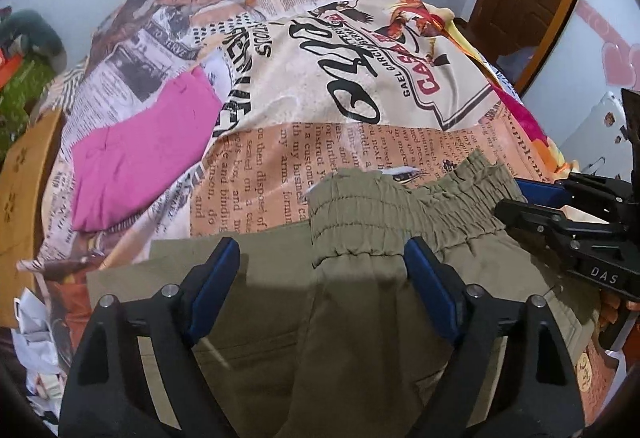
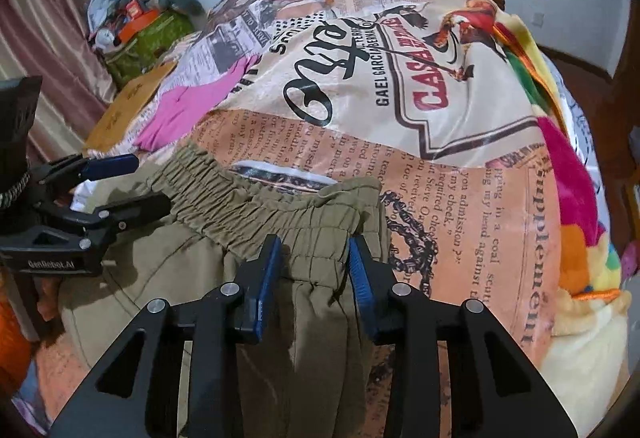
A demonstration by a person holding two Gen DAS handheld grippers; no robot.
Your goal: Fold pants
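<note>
You had the olive pants [image 1: 360,310] lying on the newspaper-print bedspread [image 1: 360,78], with the gathered elastic waistband [image 2: 256,198] at the far edge of the garment, pointing up the bed. Your left gripper [image 1: 322,262] was spread wide over the left end of the waistband, its blue pads [image 1: 214,278] on either side of a bunched fold and clear of it, so it held nothing. Your right gripper [image 2: 314,258] was about half open over the right end of the waistband; cloth lay between its pads [image 2: 266,278], but they had not pressed onto it. In the right wrist view your left gripper [image 2: 120,182] showed from the side at the waistband's left end, its fingers parted. A pink garment [image 1: 140,158] lay on the bedspread to the left, well apart from the pants, and a bright fleece blanket [image 2: 576,198] was bunched along the bed's right side
</note>
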